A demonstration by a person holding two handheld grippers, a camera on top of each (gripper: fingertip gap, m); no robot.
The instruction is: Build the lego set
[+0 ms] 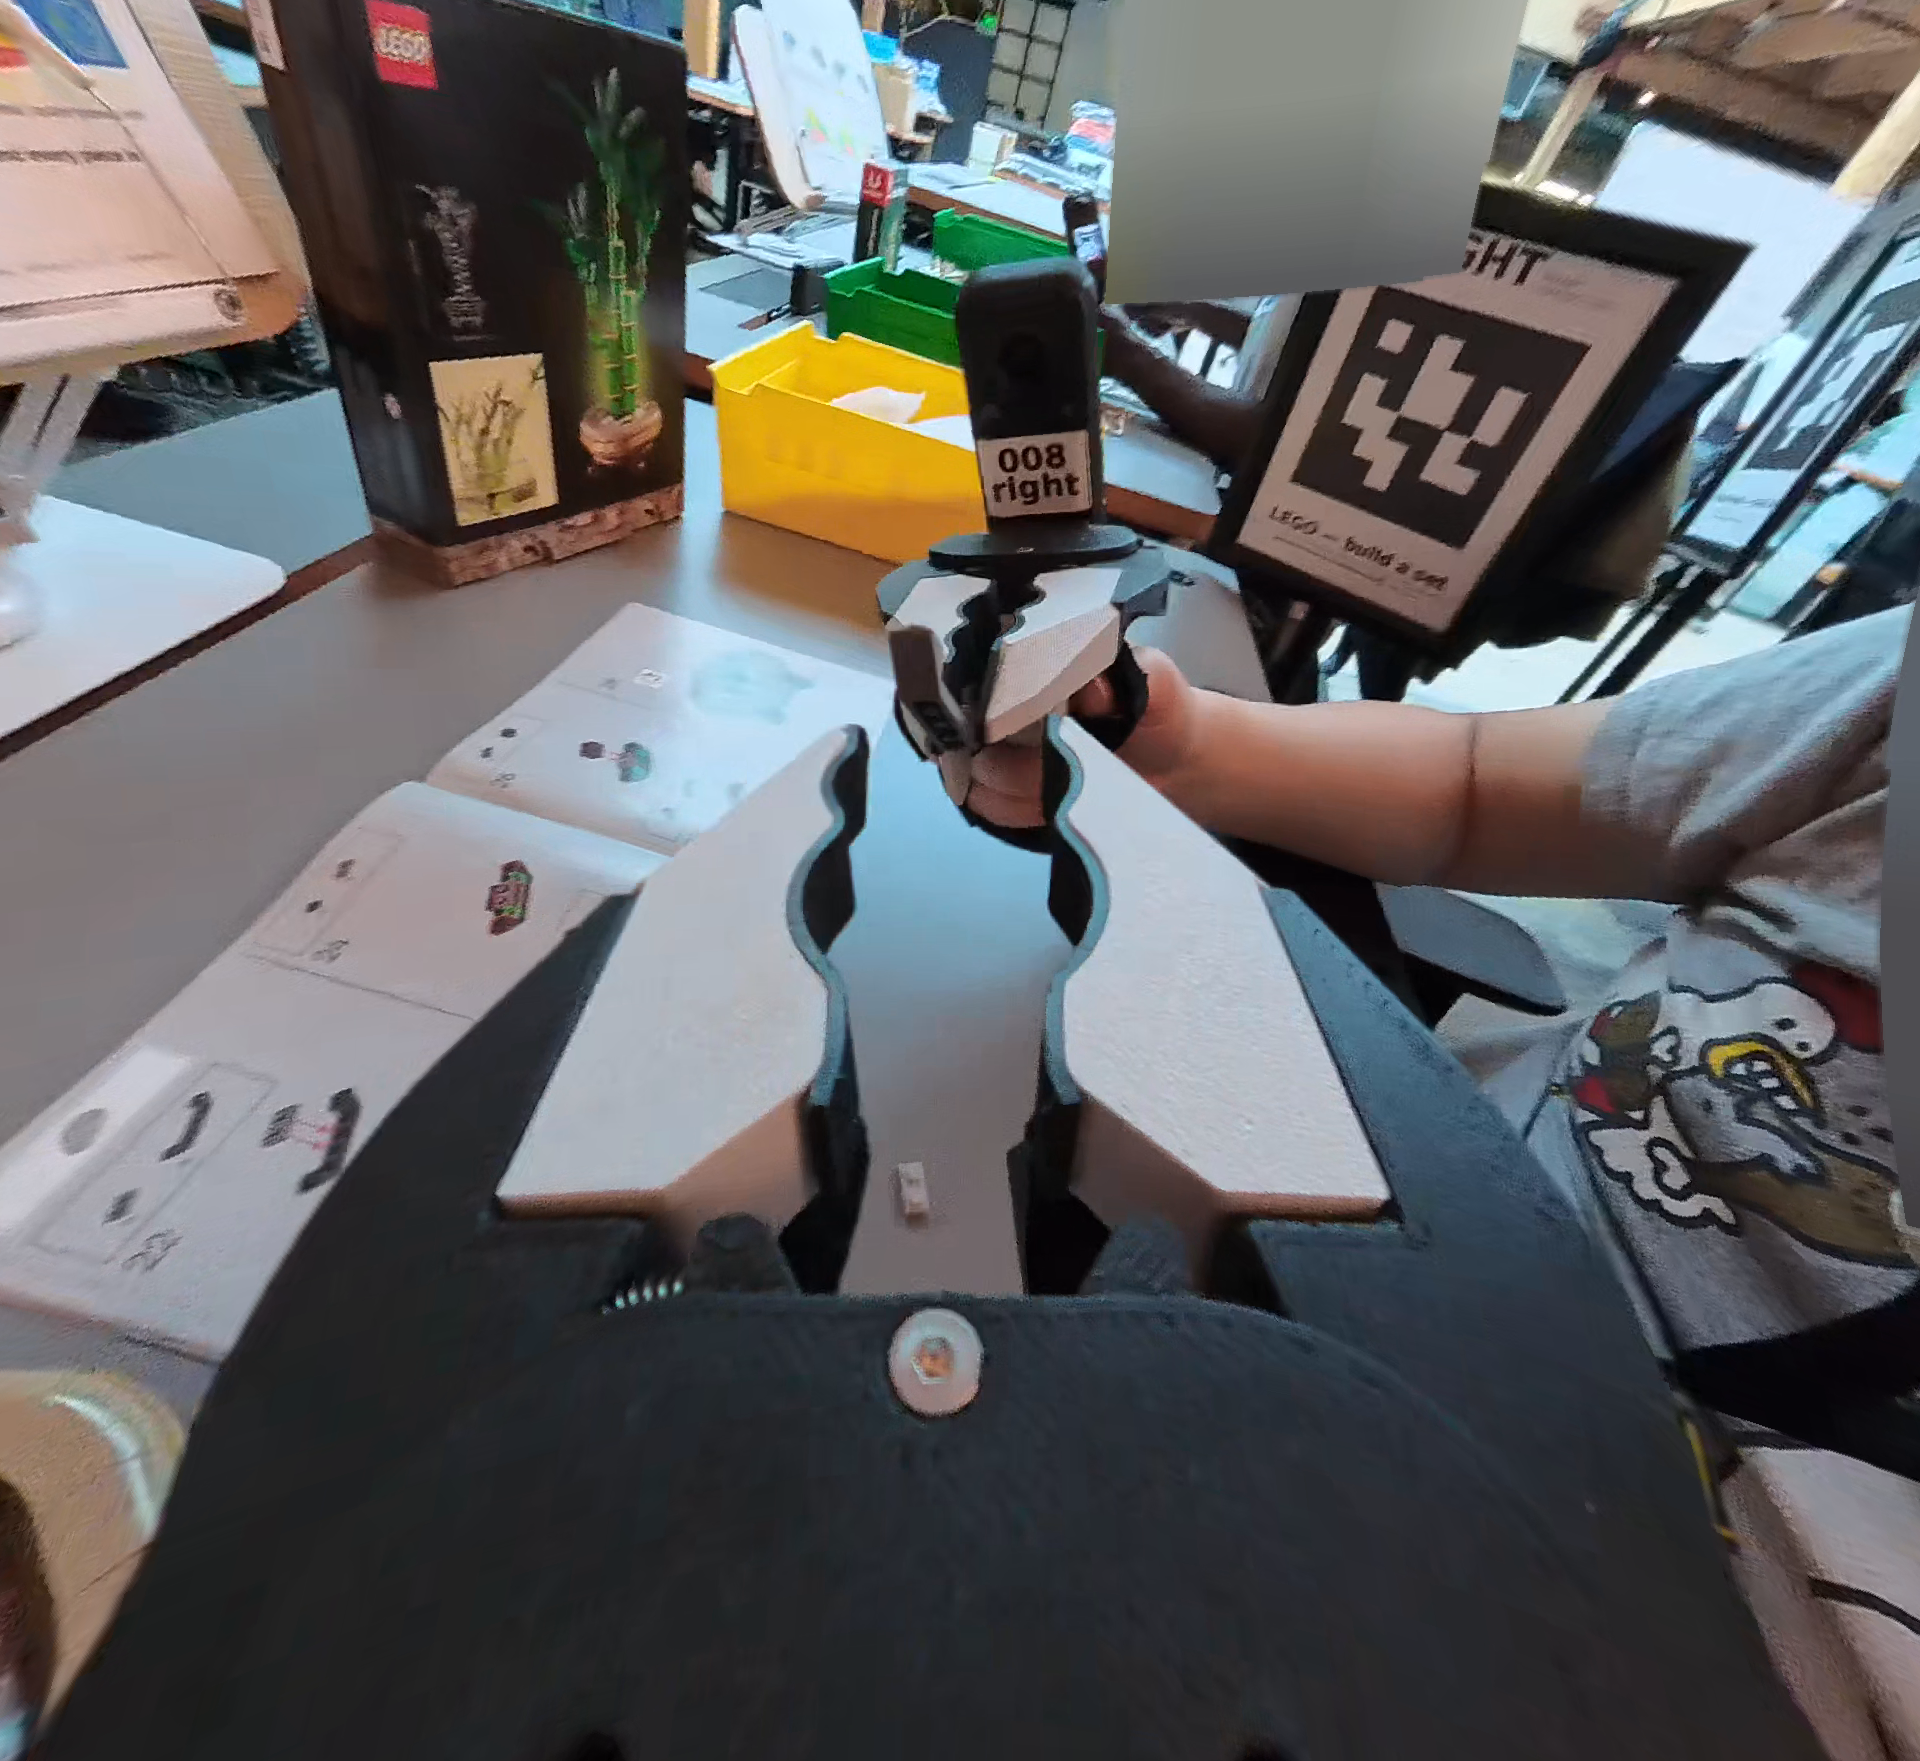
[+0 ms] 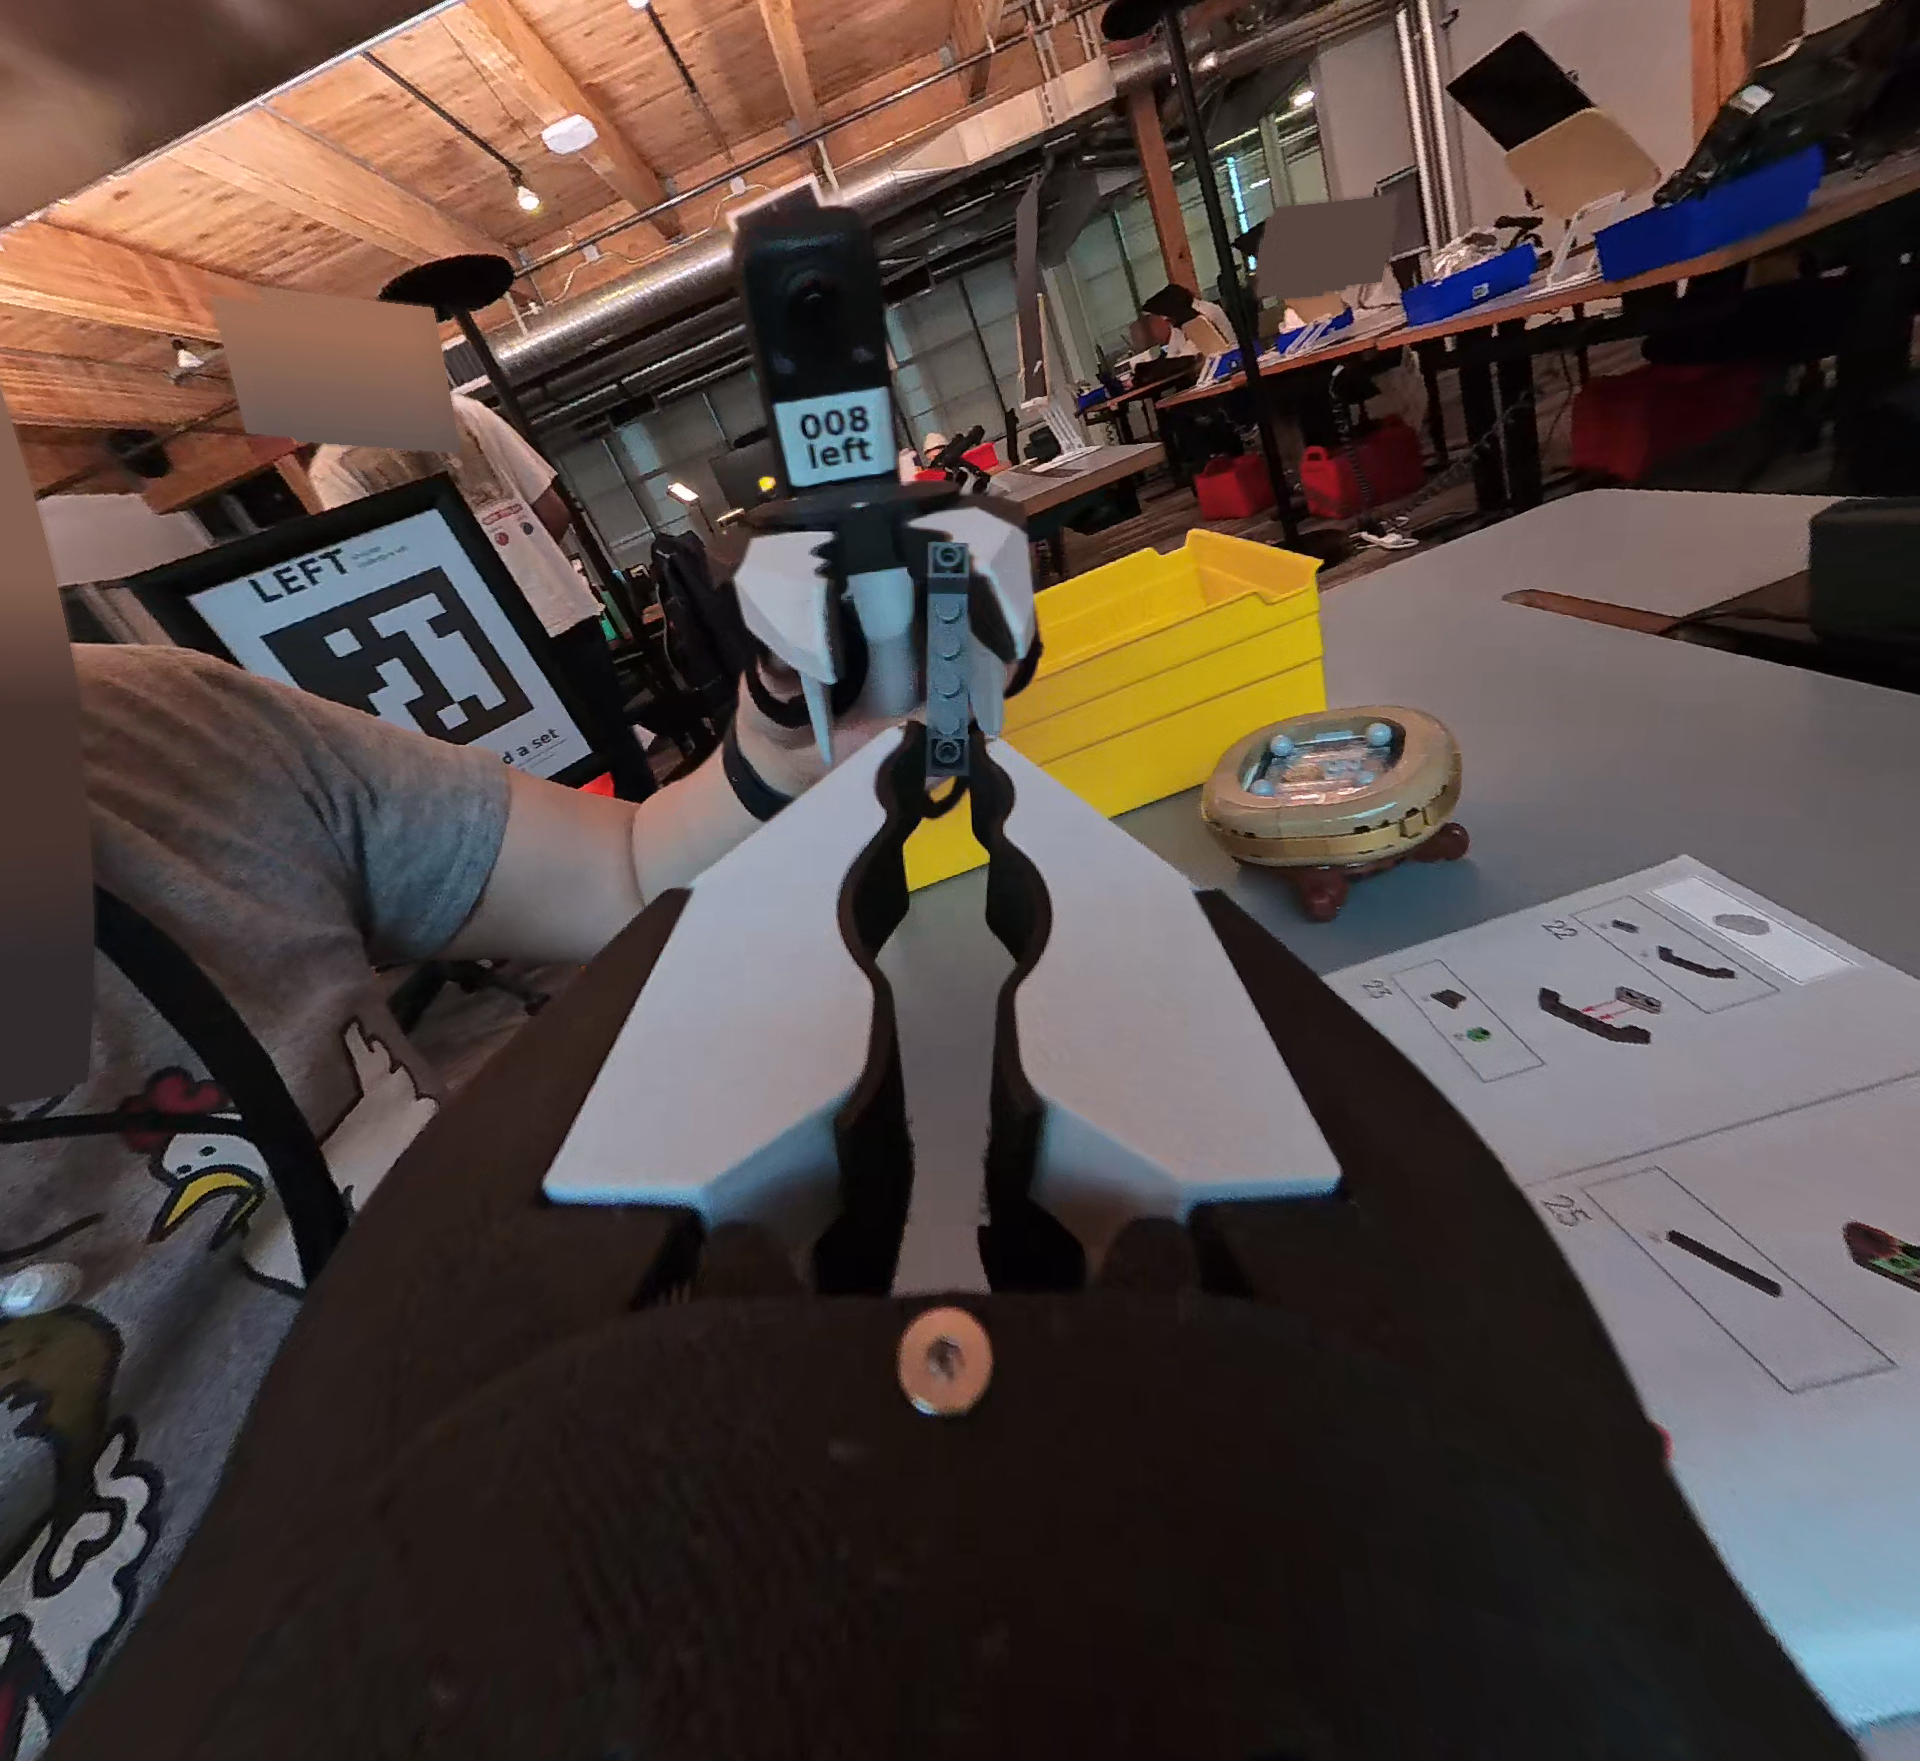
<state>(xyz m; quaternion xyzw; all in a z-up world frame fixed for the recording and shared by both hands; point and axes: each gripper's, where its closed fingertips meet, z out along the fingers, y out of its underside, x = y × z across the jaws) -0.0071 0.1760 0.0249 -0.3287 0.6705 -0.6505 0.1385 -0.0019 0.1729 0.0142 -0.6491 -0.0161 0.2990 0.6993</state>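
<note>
My right gripper point(image 2: 940, 761) is shut on the lower end of a long grey studded lego plate point(image 2: 948, 641) and holds it upright in the air. My left gripper point(image 1: 956, 755) is open and empty, and faces the right one closely. In the left wrist view the right gripper point(image 1: 971, 714) is held by a hand, with the grey plate point(image 1: 928, 698) at its tips. In the right wrist view the left gripper point(image 2: 904, 735) shows just behind the plate. A gold lego pot base point(image 2: 1335, 797) on brown feet stands on the table.
An open instruction booklet point(image 1: 416, 932) point(image 2: 1662, 1088) lies on the grey table. A yellow bin point(image 1: 842, 454) point(image 2: 1174, 662) and the dark lego box point(image 1: 488, 309) stand behind it. Framed marker signs point(image 1: 1434, 433) point(image 2: 384, 641) stand at the table's sides. A small pale piece point(image 1: 911, 1192) lies under the left gripper.
</note>
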